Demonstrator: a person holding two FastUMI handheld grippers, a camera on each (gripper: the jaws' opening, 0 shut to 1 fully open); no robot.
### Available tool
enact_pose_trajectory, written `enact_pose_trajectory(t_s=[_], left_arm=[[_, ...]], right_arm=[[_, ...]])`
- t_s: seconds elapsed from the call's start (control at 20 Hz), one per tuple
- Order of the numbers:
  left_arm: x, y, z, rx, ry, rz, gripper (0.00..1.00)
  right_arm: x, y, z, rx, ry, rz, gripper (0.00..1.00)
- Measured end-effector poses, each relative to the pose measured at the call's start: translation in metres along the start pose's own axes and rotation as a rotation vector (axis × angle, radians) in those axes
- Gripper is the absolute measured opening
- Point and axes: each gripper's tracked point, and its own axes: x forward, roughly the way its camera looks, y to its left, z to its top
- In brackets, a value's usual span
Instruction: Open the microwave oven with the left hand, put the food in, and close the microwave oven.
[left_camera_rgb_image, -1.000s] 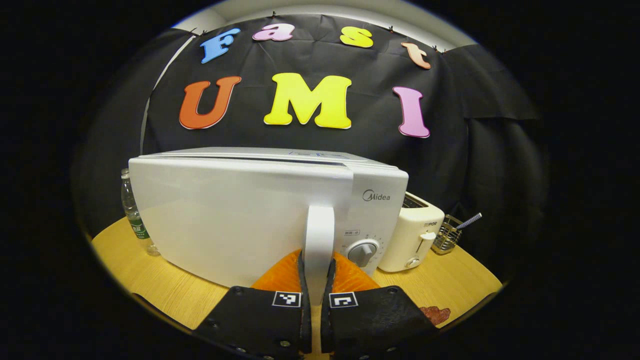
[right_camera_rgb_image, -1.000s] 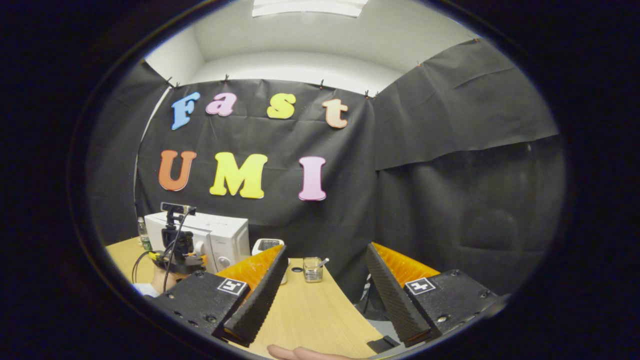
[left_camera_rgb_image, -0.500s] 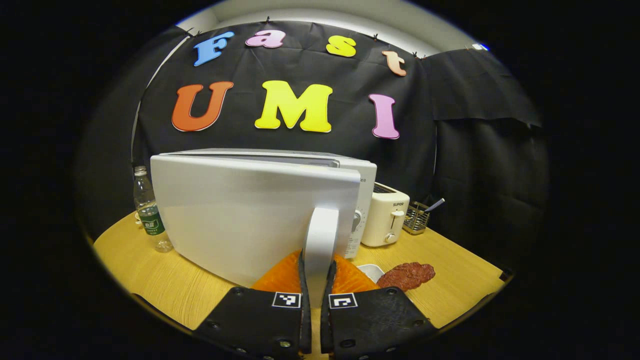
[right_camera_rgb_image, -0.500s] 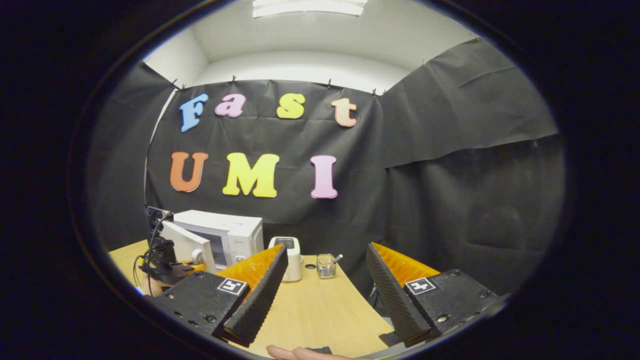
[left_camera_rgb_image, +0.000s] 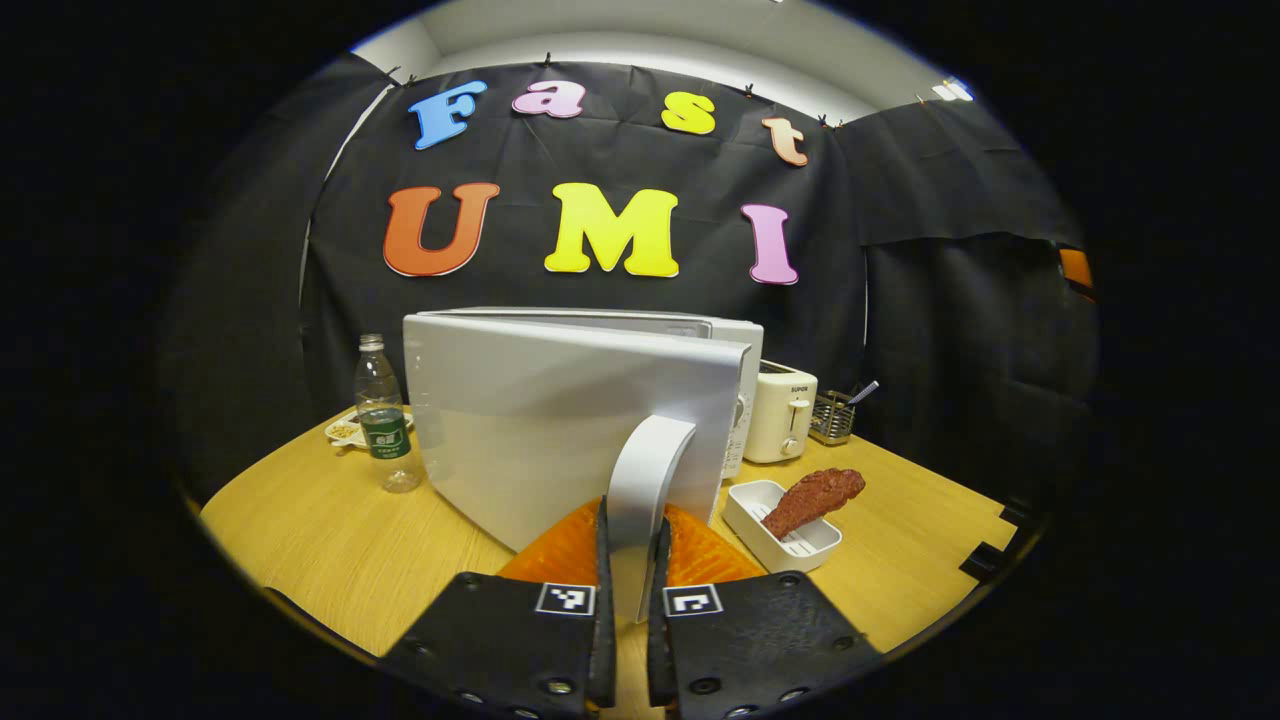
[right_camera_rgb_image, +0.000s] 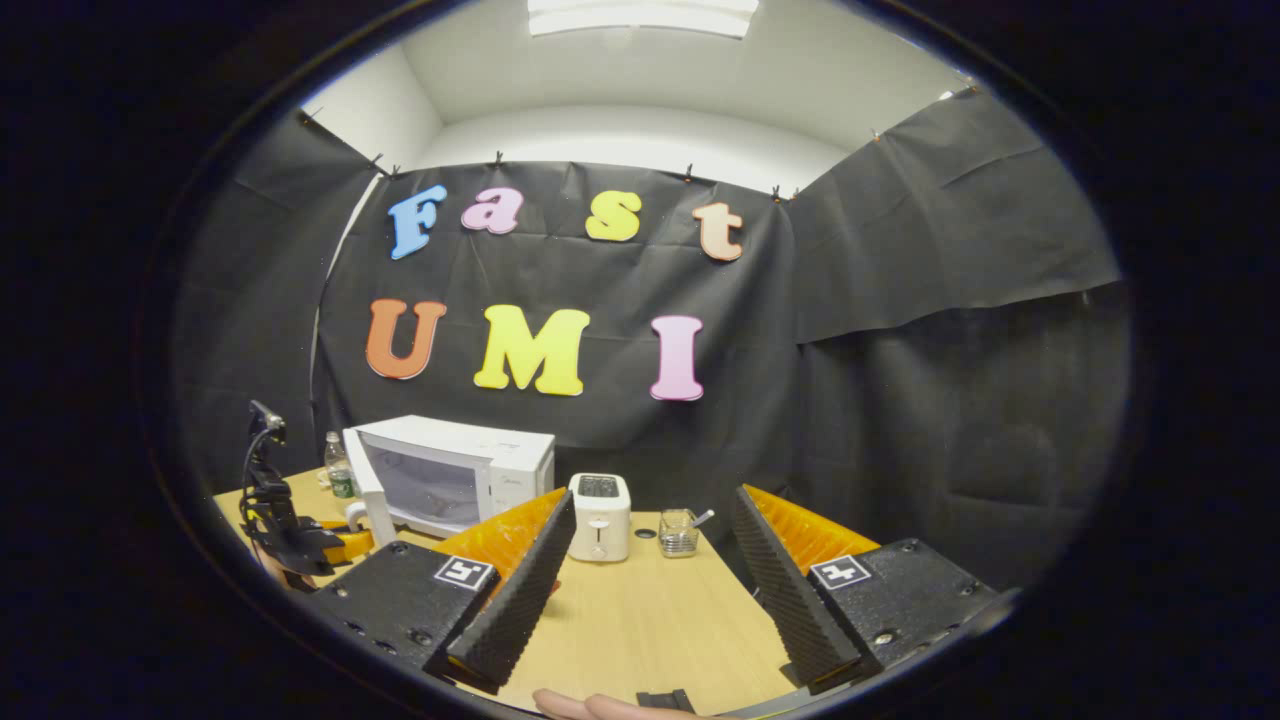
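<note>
The left gripper (left_camera_rgb_image: 627, 590) clamps the door handle (left_camera_rgb_image: 640, 470) between its jaws, microwave (right_camera_rgb_image: 450, 480) door swung open; the right gripper (right_camera_rgb_image: 645, 580) gapes empty, and the food (left_camera_rgb_image: 812, 497), right of the left jaws, awaits loading.

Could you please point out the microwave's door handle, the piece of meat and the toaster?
white curved door handle (left_camera_rgb_image: 645, 470), left gripper view, mid-span.
reddish-brown piece of meat (left_camera_rgb_image: 812, 495), left gripper view, middle.
cream toaster (right_camera_rgb_image: 598, 520), right gripper view, front face.

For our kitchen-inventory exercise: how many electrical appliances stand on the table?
2: the microwave oven, door swung open, at the table's back left, and the toaster just right of it. Others may sit hidden behind the open door.
</note>
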Motion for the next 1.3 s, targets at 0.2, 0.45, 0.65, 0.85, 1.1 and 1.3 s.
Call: enact_pose_trajectory(t_s=[0.2, 0.45, 0.65, 0.85, 1.1, 1.3], left_arm=[[-0.037, 0.039, -0.004, -0.009, -0.005, 0.052, 0.13], [-0.082, 0.101, -0.009, -0.019, -0.02, 0.124, 0.13], [-0.113, 0.153, -0.025, -0.058, 0.014, 0.186, 0.23], [-0.163, 0.2, -0.019, -0.074, -0.018, 0.299, 0.85], [-0.209, 0.213, 0.015, -0.039, -0.081, 0.417, 0.92], [-0.215, 0.175, 0.053, -0.056, -0.144, 0.364, 0.93]], right_arm=[[0.0, 0.026, -0.007, -0.006, 0.021, 0.052, 0.92], [-0.005, 0.064, -0.008, -0.037, 0.026, 0.108, 0.92], [-0.014, 0.088, -0.014, -0.049, 0.046, 0.151, 1.0], [-0.014, 0.097, -0.015, -0.065, 0.046, 0.161, 1.0], [-0.001, 0.098, -0.024, -0.057, 0.077, 0.156, 1.0], [0.015, 0.089, -0.031, -0.071, 0.101, 0.137, 1.0]])
